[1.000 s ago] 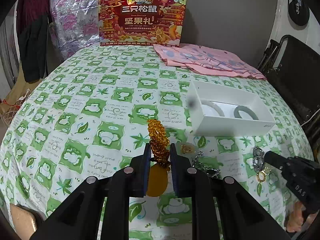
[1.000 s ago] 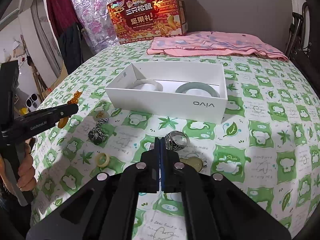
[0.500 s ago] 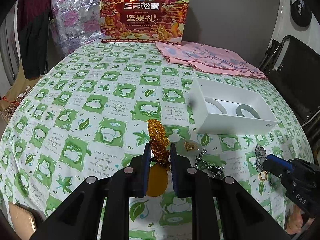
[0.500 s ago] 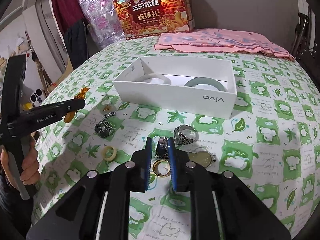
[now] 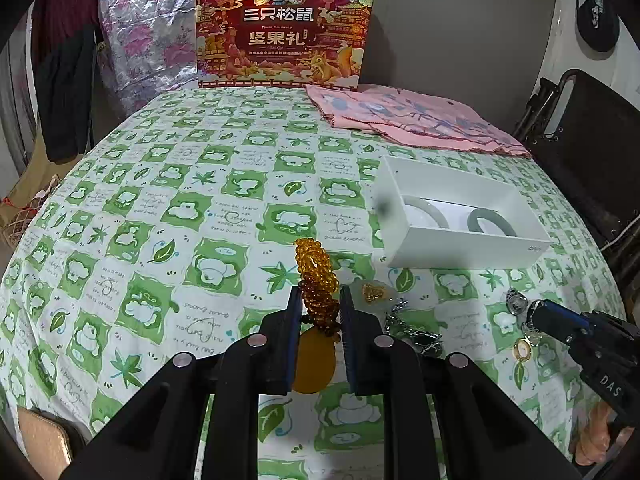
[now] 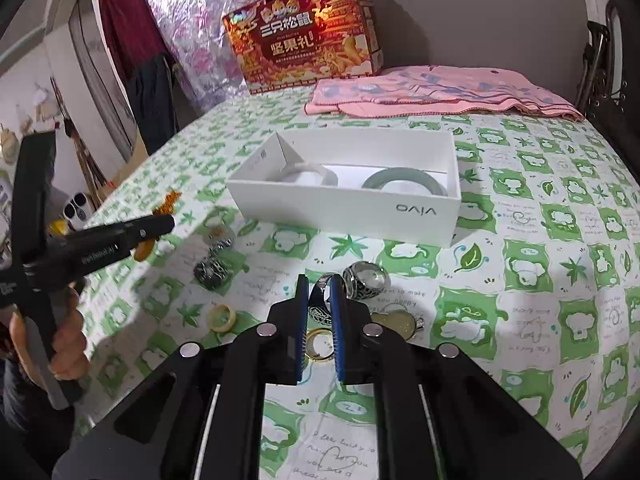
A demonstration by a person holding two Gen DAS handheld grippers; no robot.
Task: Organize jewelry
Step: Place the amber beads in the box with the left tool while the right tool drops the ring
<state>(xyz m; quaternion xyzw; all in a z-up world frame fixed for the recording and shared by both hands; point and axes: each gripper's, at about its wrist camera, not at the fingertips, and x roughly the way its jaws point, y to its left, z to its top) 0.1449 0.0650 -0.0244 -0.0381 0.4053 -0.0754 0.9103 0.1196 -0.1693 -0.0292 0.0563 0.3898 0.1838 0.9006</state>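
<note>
My left gripper (image 5: 319, 305) is shut on a string of amber beads (image 5: 316, 276), held above the green-checked tablecloth with an amber pendant (image 5: 314, 364) hanging under it. My right gripper (image 6: 319, 304) is shut on a silver band ring (image 6: 320, 310), which stands upright between the pads. The white box (image 6: 348, 216) lies just beyond and holds a white bangle (image 6: 316, 172) and a green bangle (image 6: 404, 184). Loose on the cloth are a wide silver ring (image 6: 366, 278), a gold ring (image 6: 320, 344), a pale disc pendant (image 6: 394, 322), a yellow ring (image 6: 222, 318) and a dark chain (image 6: 212, 268).
A red gift box (image 5: 284, 36) stands at the table's far edge, with a pink cloth (image 5: 408, 120) beside it. A black chair (image 5: 584, 128) is at the right. A gold heart pendant (image 5: 374, 294) lies near the left fingers. A hand (image 6: 60, 344) holds the left gripper.
My right gripper went from shut to open, then narrowed onto the silver band ring. The left gripper kept the amber beads and shifted only slightly.
</note>
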